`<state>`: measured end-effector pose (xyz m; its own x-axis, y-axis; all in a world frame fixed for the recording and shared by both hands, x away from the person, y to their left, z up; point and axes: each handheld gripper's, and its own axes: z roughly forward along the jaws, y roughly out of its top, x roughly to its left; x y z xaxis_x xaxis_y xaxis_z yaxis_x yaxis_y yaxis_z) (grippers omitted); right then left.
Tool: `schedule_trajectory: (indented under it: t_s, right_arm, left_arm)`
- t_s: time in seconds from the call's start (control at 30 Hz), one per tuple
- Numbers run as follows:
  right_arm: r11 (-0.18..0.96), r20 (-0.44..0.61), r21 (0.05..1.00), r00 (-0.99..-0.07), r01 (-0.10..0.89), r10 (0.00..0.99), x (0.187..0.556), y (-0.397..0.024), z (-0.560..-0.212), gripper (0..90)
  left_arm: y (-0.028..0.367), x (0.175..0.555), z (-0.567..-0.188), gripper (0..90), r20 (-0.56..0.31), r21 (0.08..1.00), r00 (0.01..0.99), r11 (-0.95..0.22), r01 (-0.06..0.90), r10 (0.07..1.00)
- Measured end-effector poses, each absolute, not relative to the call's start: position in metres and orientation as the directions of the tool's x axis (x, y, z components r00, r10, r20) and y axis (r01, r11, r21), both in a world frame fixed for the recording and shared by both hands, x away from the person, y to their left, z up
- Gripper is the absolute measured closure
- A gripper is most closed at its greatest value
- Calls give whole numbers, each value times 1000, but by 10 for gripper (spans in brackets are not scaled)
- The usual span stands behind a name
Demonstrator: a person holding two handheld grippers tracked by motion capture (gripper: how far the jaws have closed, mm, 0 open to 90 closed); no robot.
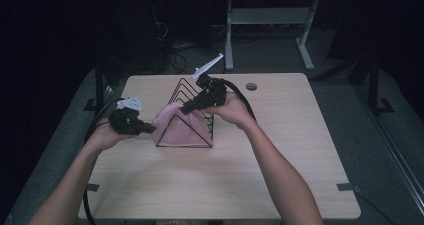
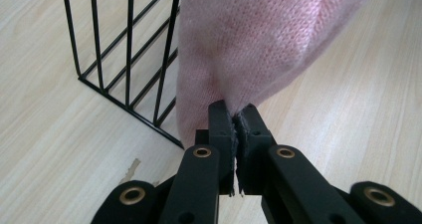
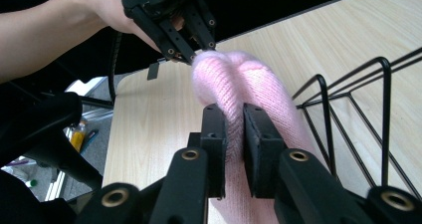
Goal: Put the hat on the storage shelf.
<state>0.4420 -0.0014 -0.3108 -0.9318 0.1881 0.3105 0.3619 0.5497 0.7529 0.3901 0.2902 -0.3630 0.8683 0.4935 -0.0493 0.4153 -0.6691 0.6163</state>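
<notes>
black jaws of the left gripper (image 2: 234,122) up close, clenched on a fold of the pink knit cloth (image 2: 259,40). right gripper (image 3: 234,134) likewise pinching the same cloth higher up, on its ridge. cloth draped at the front end of the black wire rack (image 1: 192,97), near the middle of the table (image 1: 280,165) (whether hooked on a wire or merely leaning, hard to tell). probably mid-step: hanging it on the rack or lifting it off. next calls for both grippers moving together, keeping knit clear of wire.
</notes>
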Motion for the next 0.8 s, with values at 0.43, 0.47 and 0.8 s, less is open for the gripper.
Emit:
schedule_trajectory:
  t_s: [0.43,0.47,0.8]
  right_arm:
    - [540,332,752,-925,378,185,441,-11,-320,720]
    - [540,332,752,-925,378,185,441,-11,-320,720]
    - [518,331,758,-919,395,217,436,-31,-319,512]
  left_arm:
    - [294,392,-363,880,-56,617,858,-658,432,511]
    - [294,392,-363,880,-56,617,858,-658,432,511]
    - [294,385,-360,837,-52,617,875,-674,406,481]
